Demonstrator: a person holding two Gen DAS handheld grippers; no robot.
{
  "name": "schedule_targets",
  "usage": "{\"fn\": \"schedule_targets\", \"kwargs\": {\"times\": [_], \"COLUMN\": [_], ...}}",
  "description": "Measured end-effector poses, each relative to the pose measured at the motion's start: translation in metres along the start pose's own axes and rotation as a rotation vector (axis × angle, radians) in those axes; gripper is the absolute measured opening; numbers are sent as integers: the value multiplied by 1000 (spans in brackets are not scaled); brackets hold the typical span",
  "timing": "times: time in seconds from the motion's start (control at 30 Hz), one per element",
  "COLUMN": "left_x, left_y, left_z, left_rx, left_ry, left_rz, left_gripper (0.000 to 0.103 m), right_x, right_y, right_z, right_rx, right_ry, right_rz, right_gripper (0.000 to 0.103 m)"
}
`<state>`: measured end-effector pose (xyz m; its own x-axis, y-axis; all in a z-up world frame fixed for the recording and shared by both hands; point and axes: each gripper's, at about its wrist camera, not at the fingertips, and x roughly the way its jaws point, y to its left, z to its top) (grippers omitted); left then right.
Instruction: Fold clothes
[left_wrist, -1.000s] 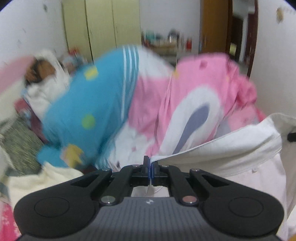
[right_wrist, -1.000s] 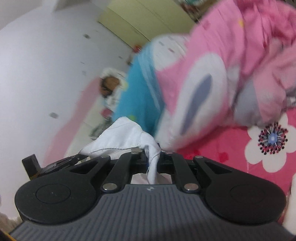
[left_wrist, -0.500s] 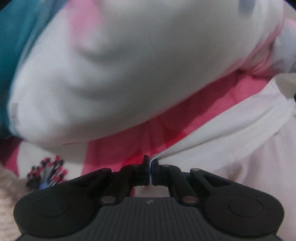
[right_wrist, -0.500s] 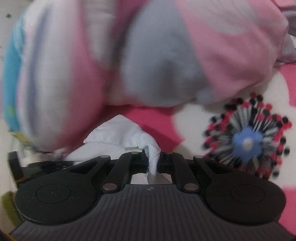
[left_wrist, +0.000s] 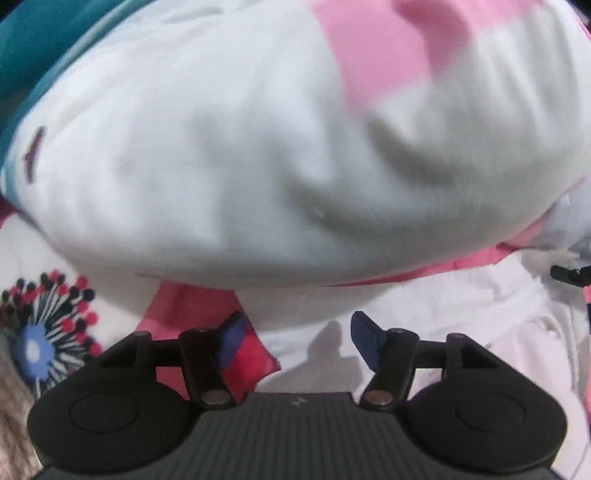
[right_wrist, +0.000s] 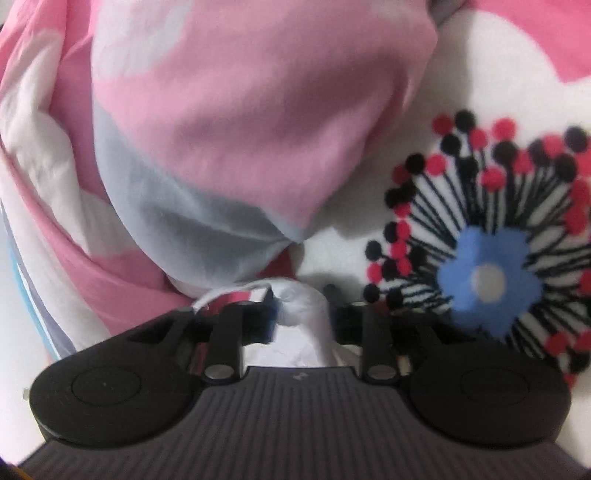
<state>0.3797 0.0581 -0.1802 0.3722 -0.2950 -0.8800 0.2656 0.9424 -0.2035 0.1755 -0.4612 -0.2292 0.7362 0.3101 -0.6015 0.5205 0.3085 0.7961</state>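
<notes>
We work over a bed covered by a flowered sheet (right_wrist: 480, 92), white and hot pink, and we count one big printed flower in each wrist view: a blue centre ringed with black rays tipped by red and black dots (right_wrist: 487, 277) (the same kind of bloom sits at the left edge of the left view (left_wrist: 37, 347)). A bulky quilt (left_wrist: 258, 147) fills the upper part of both views; from the left it reads white with a pink patch and a teal edge, from the right pink, white and grey-blue (right_wrist: 240, 129).

There is one garment, a white one (left_wrist: 461, 325), lying flat on the sheet just below the quilt in the left view, with a thin drawstring visible near its right side. Our left gripper (left_wrist: 295, 328) has its two blue-padded fingers (left_wrist: 364, 332) spread apart and opening, pads clear of the cloth, the garment's edge lying on the bed between and beyond them.

Our right gripper (right_wrist: 301, 302) is also opening; a bunched fold of the same white garment (right_wrist: 306, 314) still stands between its two fingers, and the pads appear to have come off it, though blur keeps us from being sure.

The only marking we can find is a small pale logo on each gripper body, too small to read. A dark tip of the other tool shows at the right edge of the left view (left_wrist: 569, 275).
</notes>
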Motion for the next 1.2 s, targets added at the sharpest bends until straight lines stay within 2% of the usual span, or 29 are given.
{"fn": "schedule_targets", "kwargs": {"times": [0.03, 0.17, 0.27, 0.3, 0.4, 0.47, 0.53, 0.6, 0.63, 0.73, 0.87, 0.97, 1.03, 1.2], "left_x": [-4, -30, -57, -73, -132, -171, -210, -250, -280, -317, -371, -381, -380, -344], "left_y": [6, 31, 50, 56, 73, 81, 88, 98, 77, 77, 84, 95, 95, 88], "left_z": [-2, -14, -26, -32, -57, -78, -100, -124, -116, -131, -186, -236, -266, -328], "left_rx": [-16, -82, -133, -142, -156, -153, -154, -164, -163, -169, -206, -260, -261, -259], "left_ry": [4, -16, -45, -66, -135, -162, -155, -140, -127, -97, -23, 34, 65, 136], "left_rz": [-4, -16, -24, -27, -64, -70, -60, -53, -47, -30, 17, 39, 71, 127], "left_gripper": [65, 67, 66, 66, 66, 67, 67, 67, 67, 67, 67, 66, 64, 54], "right_x": [-1, -7, -12, -17, -37, -54, -70, -86, -93, -99, -87, -64, -48, -7], "right_y": [9, 43, 67, 74, 92, 104, 117, 128, 134, 147, 165, 178, 189, 222], "right_z": [-2, -13, -28, -36, -64, -85, -109, -132, -143, -189, -249, -283, -307, -366], "right_rx": [-47, -236, -379, -409, -473, -503, -513, -508, -503, -515, -519, -504, -487, -474], "right_ry": [-2, -18, -71, -88, -127, -130, -112, -69, -44, 44, 176, 281, 342, 485], "right_rz": [-32, -166, -291, -303, -286, -239, -177, -117, -88, -38, 1, 34, 48, 18], "right_gripper": [48, 70, 72, 72, 72, 72, 71, 71, 71, 70, 65, 61, 59, 54]}}
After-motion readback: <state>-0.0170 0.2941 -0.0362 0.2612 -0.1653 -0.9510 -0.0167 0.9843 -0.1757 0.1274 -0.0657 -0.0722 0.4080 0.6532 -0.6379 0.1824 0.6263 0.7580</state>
